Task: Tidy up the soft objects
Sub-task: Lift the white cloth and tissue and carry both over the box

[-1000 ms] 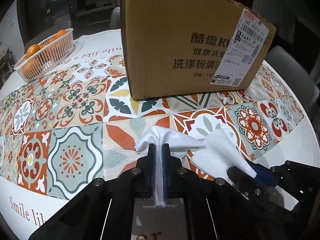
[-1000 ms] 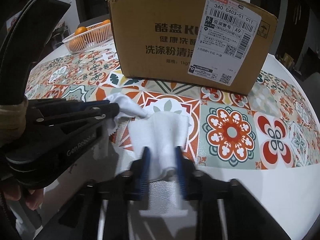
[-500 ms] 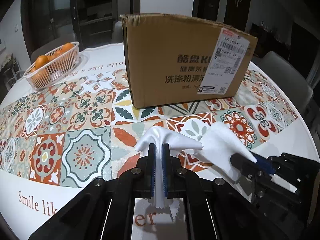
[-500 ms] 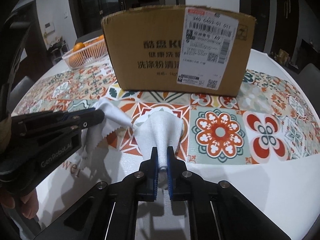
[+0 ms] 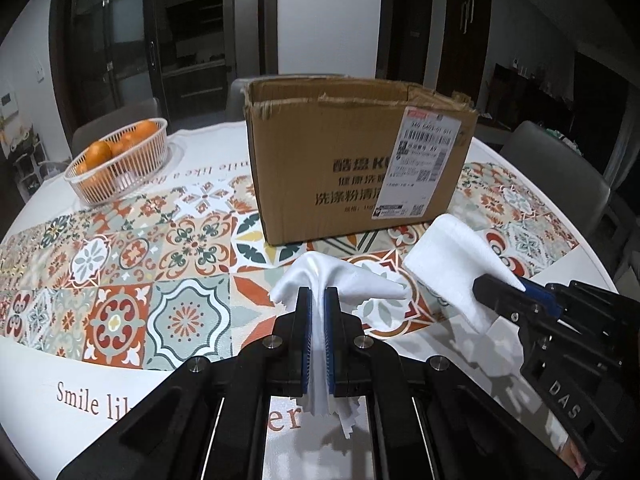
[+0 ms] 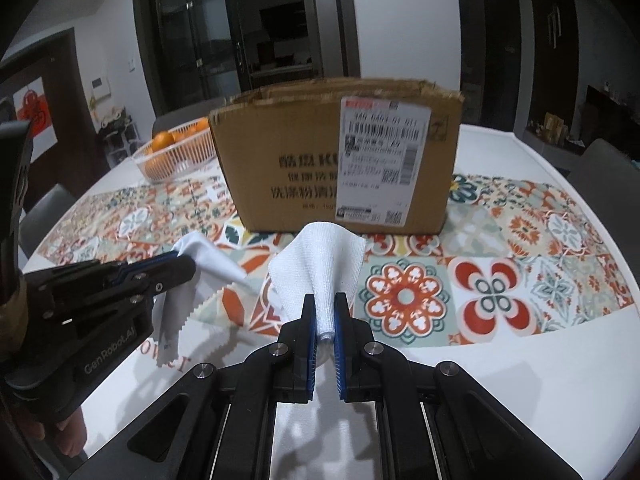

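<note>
Left wrist view: left gripper (image 5: 318, 300) clamps a smooth cloth (image 5: 340, 280), right gripper (image 6: 324, 308) a towel (image 6: 324, 256); the box (image 5: 340, 160) is seen at upper centre, straight ahead of both.

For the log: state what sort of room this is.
Probably a home dining room: a round table with a tile-patterned cloth, upholstered chairs around it, a basket of oranges, and dark glass-fronted cabinets behind.
</note>
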The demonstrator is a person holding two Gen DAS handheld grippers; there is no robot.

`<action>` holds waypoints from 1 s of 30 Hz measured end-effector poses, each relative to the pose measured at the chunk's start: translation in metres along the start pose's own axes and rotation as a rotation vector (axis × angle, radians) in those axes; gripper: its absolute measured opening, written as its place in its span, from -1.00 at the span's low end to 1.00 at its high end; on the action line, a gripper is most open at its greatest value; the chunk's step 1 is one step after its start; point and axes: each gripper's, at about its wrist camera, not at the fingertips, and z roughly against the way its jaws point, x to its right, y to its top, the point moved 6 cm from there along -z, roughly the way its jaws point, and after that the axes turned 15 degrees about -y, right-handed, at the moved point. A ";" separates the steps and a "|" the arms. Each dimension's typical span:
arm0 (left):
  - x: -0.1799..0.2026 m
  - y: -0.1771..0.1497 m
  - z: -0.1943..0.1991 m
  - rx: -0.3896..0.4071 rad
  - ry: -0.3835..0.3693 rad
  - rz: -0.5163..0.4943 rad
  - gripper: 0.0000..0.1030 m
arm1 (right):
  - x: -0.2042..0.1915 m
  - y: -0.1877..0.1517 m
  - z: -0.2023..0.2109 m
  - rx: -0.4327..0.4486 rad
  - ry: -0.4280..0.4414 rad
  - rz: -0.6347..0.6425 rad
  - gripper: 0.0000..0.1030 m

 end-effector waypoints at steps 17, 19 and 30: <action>0.025 0.027 0.043 0.126 -0.028 -0.028 -0.85 | 0.019 0.034 0.047 0.141 0.004 -0.057 -0.83; 0.028 0.031 0.047 0.139 -0.031 -0.032 -0.85 | 0.022 0.038 0.050 0.152 0.004 -0.060 -0.83; 0.039 0.054 0.063 0.205 -0.049 -0.041 -0.85 | 0.031 0.061 0.071 0.235 0.003 -0.091 -0.83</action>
